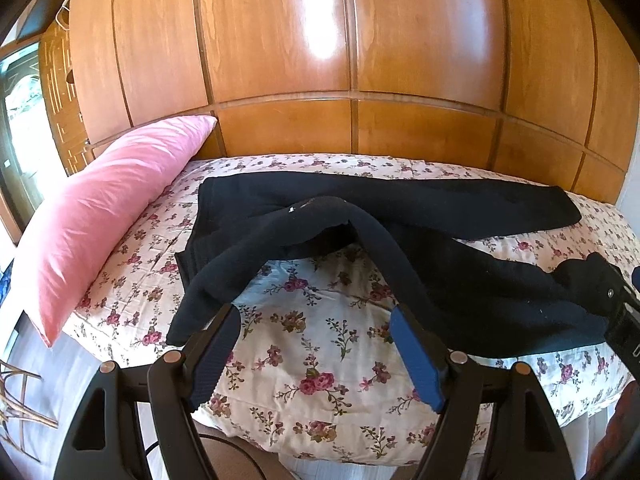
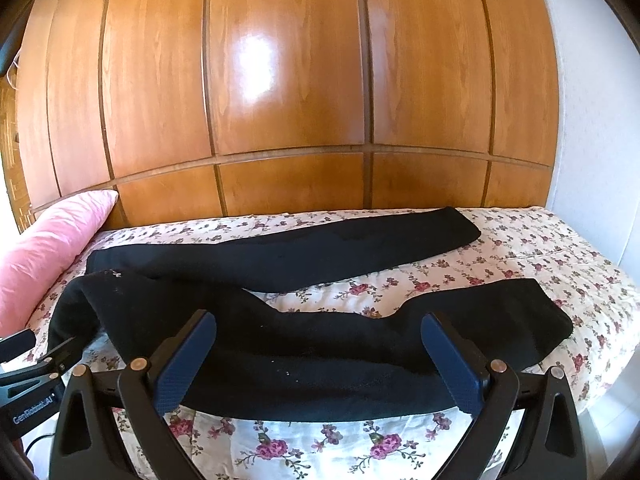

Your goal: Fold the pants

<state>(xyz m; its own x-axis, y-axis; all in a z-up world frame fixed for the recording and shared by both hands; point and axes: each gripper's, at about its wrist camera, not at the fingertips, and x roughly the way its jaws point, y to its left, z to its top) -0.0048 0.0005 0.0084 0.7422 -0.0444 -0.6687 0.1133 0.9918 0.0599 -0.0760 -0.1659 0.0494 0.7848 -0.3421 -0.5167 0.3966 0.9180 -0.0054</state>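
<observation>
Black pants [image 2: 304, 256] lie spread on the flowered bed sheet [image 2: 540, 248], waist to the left and both legs running right. In the left wrist view the waistband [image 1: 320, 208] rises in an arch, and its two ends come down to the fingertips of my left gripper [image 1: 312, 316], which is open. I cannot tell whether the band rests on the fingers. My right gripper [image 2: 316, 340] is open over the near leg [image 2: 500, 312], which passes under and between its blue pads [image 2: 452, 364]. Each view shows the other gripper at its edge: right [image 1: 616, 312], left [image 2: 52, 356].
A pink pillow [image 1: 100, 216] leans at the left end of the bed against glossy wooden panels [image 1: 320, 40]. A white wall [image 2: 600, 120] bounds the right side. The near bed edge [image 1: 320, 452] drops off just under the grippers. A wicker piece [image 1: 20, 400] stands low on the left.
</observation>
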